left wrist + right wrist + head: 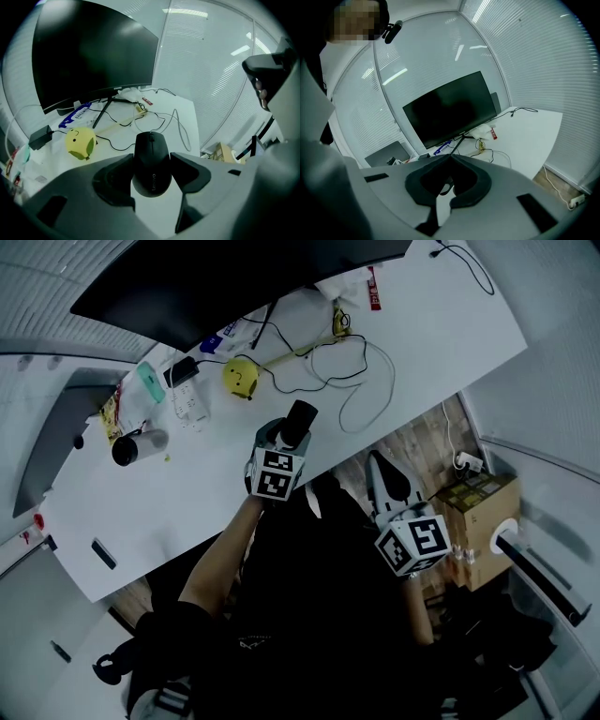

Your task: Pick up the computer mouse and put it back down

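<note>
A black computer mouse with a thin black cable sits between the jaws of my left gripper, which is shut on its sides. In the head view the mouse is over the white desk near its front edge, with the left gripper right behind it. I cannot tell whether the mouse touches the desk. My right gripper hangs off the desk, above the wooden floor. Its jaws meet at the tips with nothing in them, as the right gripper view shows.
A large dark monitor stands at the back of the desk. A yellow plush toy, loose cables, a black-rimmed cup and a grey laptop lie around. A cardboard box sits on the floor at right.
</note>
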Demonstrator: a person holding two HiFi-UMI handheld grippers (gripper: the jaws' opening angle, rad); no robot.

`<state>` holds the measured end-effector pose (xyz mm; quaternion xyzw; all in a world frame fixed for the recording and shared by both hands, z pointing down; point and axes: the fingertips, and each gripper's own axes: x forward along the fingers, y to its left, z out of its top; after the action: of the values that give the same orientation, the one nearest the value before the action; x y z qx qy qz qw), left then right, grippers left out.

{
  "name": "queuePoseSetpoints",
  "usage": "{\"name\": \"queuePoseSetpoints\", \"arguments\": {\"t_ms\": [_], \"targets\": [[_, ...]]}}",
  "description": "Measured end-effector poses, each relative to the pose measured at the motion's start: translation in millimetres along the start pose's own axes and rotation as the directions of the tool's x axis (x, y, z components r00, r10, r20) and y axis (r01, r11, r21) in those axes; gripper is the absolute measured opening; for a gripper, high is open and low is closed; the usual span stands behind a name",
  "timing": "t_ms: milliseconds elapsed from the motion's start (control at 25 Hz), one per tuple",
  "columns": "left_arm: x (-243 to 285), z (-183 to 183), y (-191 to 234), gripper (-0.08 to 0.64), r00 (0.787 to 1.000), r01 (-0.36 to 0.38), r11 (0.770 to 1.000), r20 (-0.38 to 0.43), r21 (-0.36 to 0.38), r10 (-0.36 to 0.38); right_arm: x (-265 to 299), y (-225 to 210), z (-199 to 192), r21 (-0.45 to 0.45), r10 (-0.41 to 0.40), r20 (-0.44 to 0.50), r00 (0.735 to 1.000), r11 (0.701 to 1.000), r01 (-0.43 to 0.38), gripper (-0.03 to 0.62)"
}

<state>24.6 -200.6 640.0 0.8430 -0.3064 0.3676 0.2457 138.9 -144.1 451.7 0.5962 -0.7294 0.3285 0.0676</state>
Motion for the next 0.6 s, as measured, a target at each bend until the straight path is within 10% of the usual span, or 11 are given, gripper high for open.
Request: {"name": "queuePoseSetpoints", "arguments": {"t_ms": [600], "targets": [[63,-50,0,0.252,0.986,0.033,0.998,-0.164,0.060,-0.023,14,-16,-7,0.036,-0.021,-0.030,0.999,0.999,0.022,-0.002]]}}
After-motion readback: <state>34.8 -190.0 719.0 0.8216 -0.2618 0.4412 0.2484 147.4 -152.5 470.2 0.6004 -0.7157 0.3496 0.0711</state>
